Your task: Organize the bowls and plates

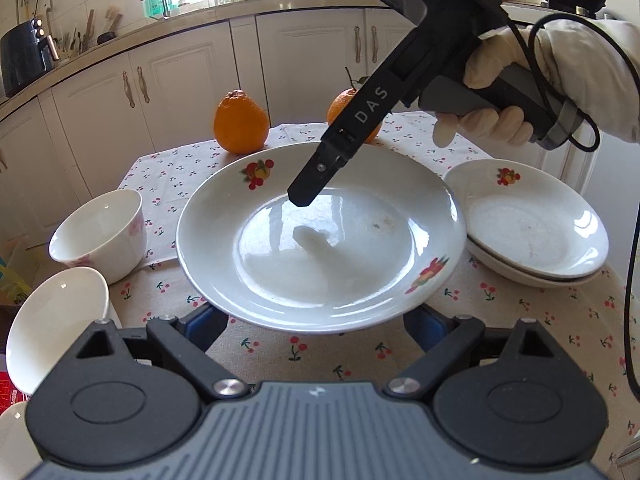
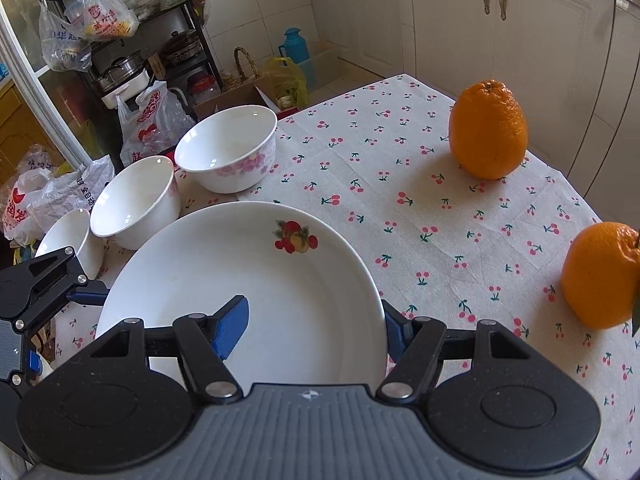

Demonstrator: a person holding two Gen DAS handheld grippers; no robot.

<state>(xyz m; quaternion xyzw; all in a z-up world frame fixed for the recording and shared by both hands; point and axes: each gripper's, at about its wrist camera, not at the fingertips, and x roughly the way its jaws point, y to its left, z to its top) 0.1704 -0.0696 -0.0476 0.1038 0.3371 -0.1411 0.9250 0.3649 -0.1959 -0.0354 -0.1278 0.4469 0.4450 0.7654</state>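
A large white plate with fruit prints [image 1: 320, 236] sits on the cherry-print tablecloth, also in the right wrist view [image 2: 248, 288]. My left gripper [image 1: 316, 328] is open, its blue pads low beside the plate's near rim. My right gripper [image 2: 312, 332] is open and straddles the plate's rim: one blue finger [image 2: 230, 330] lies over the plate's inside, the other outside the rim. It also shows in the left wrist view [image 1: 304, 196], above the plate. Two stacked plates [image 1: 532, 224] lie to the right. Three white bowls [image 2: 228, 148] [image 2: 136, 200] [image 2: 68, 240] stand at the left.
Two oranges [image 2: 488, 128] [image 2: 600, 276] stand on the far part of the table. The table's left edge runs just beyond the bowls. Plastic bags and a shelf [image 2: 120, 60] stand on the floor past it. Kitchen cabinets [image 1: 168, 80] are behind the table.
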